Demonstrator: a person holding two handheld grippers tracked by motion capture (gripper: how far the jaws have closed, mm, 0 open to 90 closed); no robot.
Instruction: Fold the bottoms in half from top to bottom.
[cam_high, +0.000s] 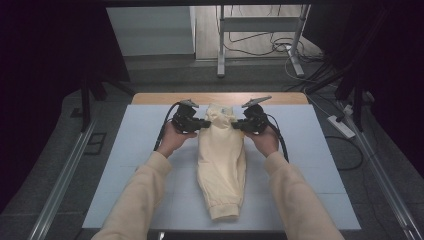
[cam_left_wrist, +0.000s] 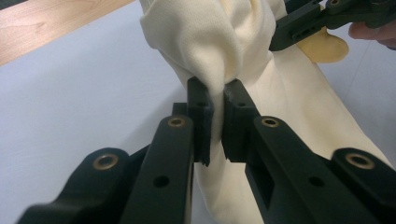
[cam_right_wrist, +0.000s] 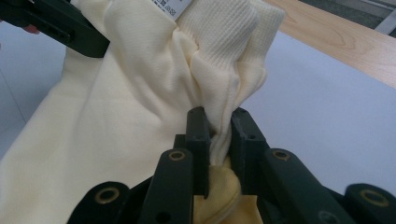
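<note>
Pale blue-white and smooth, one table mat (cam_high: 130, 165) fills the centre of the high view, with a strip of light wood, the table edge (cam_high: 160, 98), showing along its far side. One cream garment (cam_high: 221, 165) lies lengthwise down the middle of the mat, long and narrow, ending in a ribbed cuff at the lower centre of the frame and bunched up at its far end in the upper centre. Its cloth is soft knit; in the right gripper view a ribbed band (cam_right_wrist: 229, 32) sits at the top centre, with a small printed label (cam_right_wrist: 170, 6) at the top edge.

Two sleeves of the same cream colour come in from the bottom, one per forearm. Two black grippers meet the garment's far end: the left gripper (cam_high: 204, 123) at its left side, the right gripper (cam_high: 237, 125) at its right. In the left gripper view the two jaws are closed on a pinched fold of cloth; in the right gripper view the two jaws likewise clamp a gathered fold beneath the ribbed band
</note>
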